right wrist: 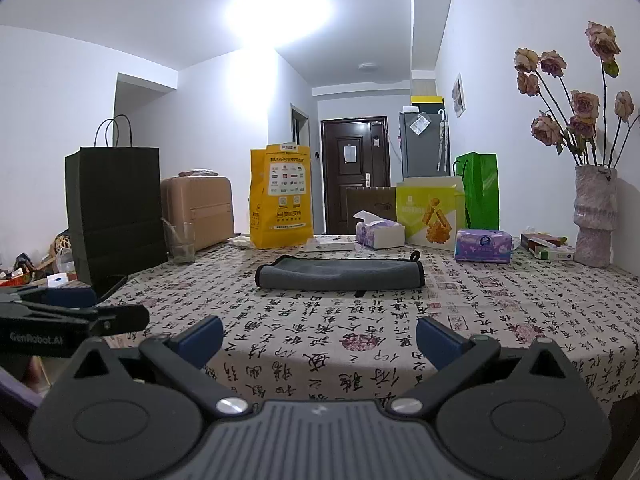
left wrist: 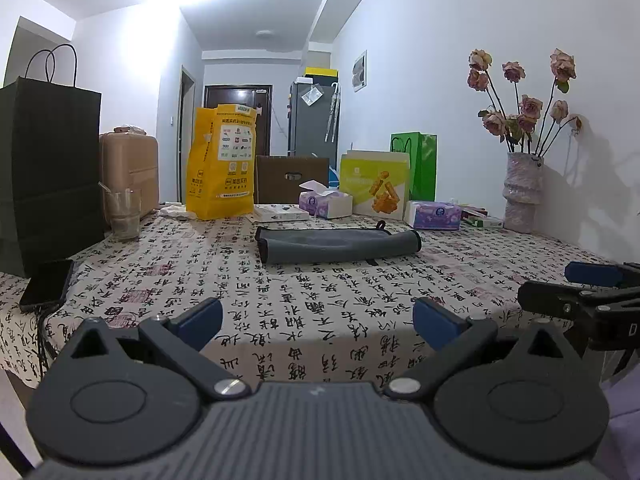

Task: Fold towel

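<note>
A grey towel [left wrist: 336, 245] with dark edging lies folded in a long band on the patterned tablecloth, past the middle of the table; it also shows in the right wrist view [right wrist: 340, 274]. My left gripper [left wrist: 318, 322] is open and empty, held at the near table edge, well short of the towel. My right gripper [right wrist: 319, 338] is open and empty, also at the near edge. Each gripper shows at the side of the other's view, the right one [left wrist: 560, 292] and the left one [right wrist: 100, 314].
The table's [left wrist: 320, 336] far side holds a yellow bag [left wrist: 222, 162], tissue boxes [left wrist: 434, 214], a snack box [left wrist: 376, 186], a green bag [left wrist: 416, 164] and a flower vase [left wrist: 522, 192]. At left stand a black paper bag [left wrist: 48, 172], a glass [left wrist: 125, 214] and a phone [left wrist: 46, 284].
</note>
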Tool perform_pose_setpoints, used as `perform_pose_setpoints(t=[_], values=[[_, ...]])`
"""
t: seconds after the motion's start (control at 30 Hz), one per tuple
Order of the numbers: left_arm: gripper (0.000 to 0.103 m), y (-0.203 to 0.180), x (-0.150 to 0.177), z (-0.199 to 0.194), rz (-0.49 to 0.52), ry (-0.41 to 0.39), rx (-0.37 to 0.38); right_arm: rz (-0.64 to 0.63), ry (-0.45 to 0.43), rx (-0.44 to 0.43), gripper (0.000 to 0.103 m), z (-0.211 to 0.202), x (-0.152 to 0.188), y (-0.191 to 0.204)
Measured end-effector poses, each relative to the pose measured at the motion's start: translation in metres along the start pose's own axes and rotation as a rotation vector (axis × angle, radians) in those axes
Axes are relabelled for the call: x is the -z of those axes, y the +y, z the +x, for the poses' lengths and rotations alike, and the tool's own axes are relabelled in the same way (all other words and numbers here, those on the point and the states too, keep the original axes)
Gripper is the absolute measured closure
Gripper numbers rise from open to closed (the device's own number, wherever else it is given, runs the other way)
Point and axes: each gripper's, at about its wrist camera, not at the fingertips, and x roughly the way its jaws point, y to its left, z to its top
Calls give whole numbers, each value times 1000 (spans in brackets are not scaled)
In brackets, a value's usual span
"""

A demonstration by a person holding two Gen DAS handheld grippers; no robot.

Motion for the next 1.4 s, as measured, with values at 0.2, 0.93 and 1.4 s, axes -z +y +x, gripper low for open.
perform_pose_setpoints(t=[0.2,0.93,1.4], values=[[0,0,-1,0,1,-1,3,-2,-2,1,0,0,0,0],[0,0,-2,-1,2,-4,2,-6,-5,3,0,0,-3,-1],[0,0,-3,-1,2,-3,3,-7,-5,0,0,1,-4,-1]])
